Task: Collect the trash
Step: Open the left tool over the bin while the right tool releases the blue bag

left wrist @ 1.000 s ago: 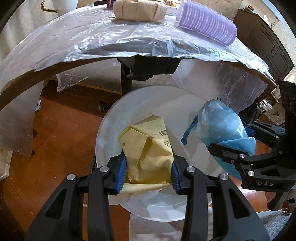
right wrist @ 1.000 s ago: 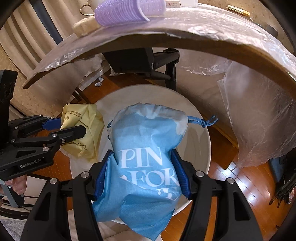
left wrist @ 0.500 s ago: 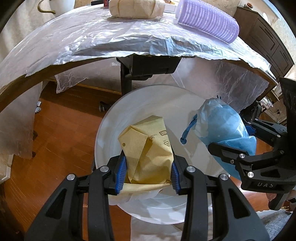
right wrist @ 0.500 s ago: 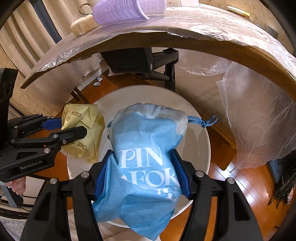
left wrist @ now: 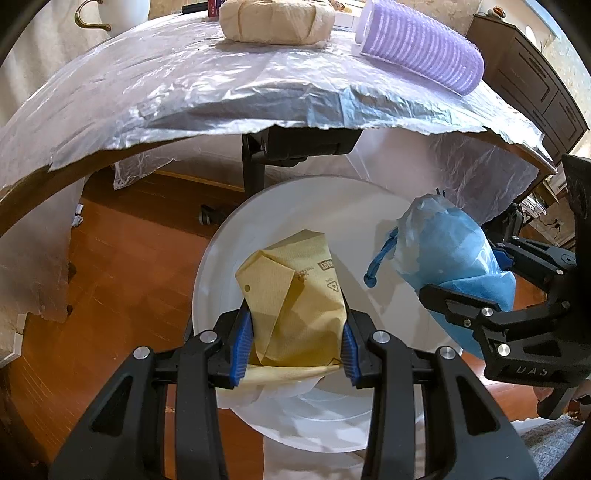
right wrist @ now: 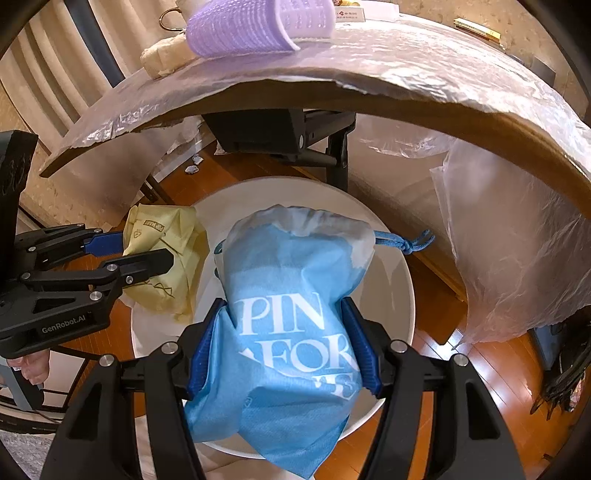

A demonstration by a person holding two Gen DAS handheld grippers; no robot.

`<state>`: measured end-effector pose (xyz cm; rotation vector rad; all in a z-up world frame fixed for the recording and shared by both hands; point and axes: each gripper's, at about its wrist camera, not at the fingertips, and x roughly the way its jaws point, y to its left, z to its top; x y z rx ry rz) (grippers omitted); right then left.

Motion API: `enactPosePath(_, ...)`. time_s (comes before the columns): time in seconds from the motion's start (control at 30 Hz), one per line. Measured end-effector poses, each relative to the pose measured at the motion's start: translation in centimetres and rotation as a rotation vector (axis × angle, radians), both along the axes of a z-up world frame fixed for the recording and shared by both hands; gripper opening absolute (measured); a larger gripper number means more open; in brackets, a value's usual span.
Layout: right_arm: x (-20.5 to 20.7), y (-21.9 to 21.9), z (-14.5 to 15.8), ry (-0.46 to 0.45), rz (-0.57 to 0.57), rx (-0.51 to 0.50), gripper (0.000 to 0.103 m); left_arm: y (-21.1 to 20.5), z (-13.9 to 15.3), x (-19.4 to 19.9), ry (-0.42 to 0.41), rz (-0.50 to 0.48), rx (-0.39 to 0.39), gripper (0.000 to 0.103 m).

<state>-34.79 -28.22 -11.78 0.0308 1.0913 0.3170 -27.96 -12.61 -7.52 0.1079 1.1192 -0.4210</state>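
My left gripper (left wrist: 293,339) is shut on a crumpled yellow paper bag (left wrist: 295,295) and holds it over the open mouth of a white round bin (left wrist: 291,199). My right gripper (right wrist: 284,350) is shut on a blue drawstring bag with white letters (right wrist: 295,317) and holds it over the same bin (right wrist: 402,269). In the left wrist view the blue bag (left wrist: 450,258) and the right gripper (left wrist: 476,295) are at the right. In the right wrist view the yellow bag (right wrist: 166,258) and the left gripper (right wrist: 136,251) are at the left.
A table under a clear plastic sheet (left wrist: 229,92) overhangs the bin, with a black bracket (left wrist: 295,147) beneath it. On it lie a purple ribbed roll (left wrist: 421,48) and a beige bundle (left wrist: 277,18). Wooden floor (left wrist: 129,277) surrounds the bin. Plastic sheet (right wrist: 517,240) hangs at the right.
Both grippers have kept their hold. The view has shifted very slightly; the bags stay over the bin.
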Motion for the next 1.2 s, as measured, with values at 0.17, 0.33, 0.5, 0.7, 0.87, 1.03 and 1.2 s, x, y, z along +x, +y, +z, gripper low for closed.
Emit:
enactPosePath(0.17, 0.04, -0.20, -0.03, 0.004, -0.003, 0.007, 0.061, -0.11, -0.13, 0.01, 0.005, -0.006, 0.004, 0.041)
enactPosePath(0.33, 0.11, -0.23, 0.04, 0.007, -0.003, 0.008, 0.061, -0.46, -0.25, 0.22, 0.007, -0.018, 0.015, 0.041)
enactPosePath(0.5, 0.21, -0.45, 0.07, 0.010, -0.004, 0.011, 0.061, -0.48, -0.28, 0.49, 0.011, -0.018, 0.013, 0.041)
enactPosePath(0.7, 0.30, -0.52, 0.09, 0.011, -0.005, 0.010, 0.061, -0.56, -0.31, 0.61, 0.011, -0.022, 0.016, 0.041)
enactPosePath(0.87, 0.36, -0.56, 0.07, 0.011, -0.006, 0.010, 0.061, -0.65, -0.41, 0.58, 0.012, -0.025, 0.017, 0.041)
enactPosePath(1.03, 0.50, -0.57, 0.01, 0.011, -0.009, 0.008, 0.061, -0.70, -0.50, 0.56, 0.014, -0.028, 0.019, 0.041)
enactPosePath(1.2, 0.42, -0.53, -0.05, 0.003, -0.005, -0.011, 0.063, -0.70, -0.57, 0.57, 0.013, -0.032, 0.016, 0.042)
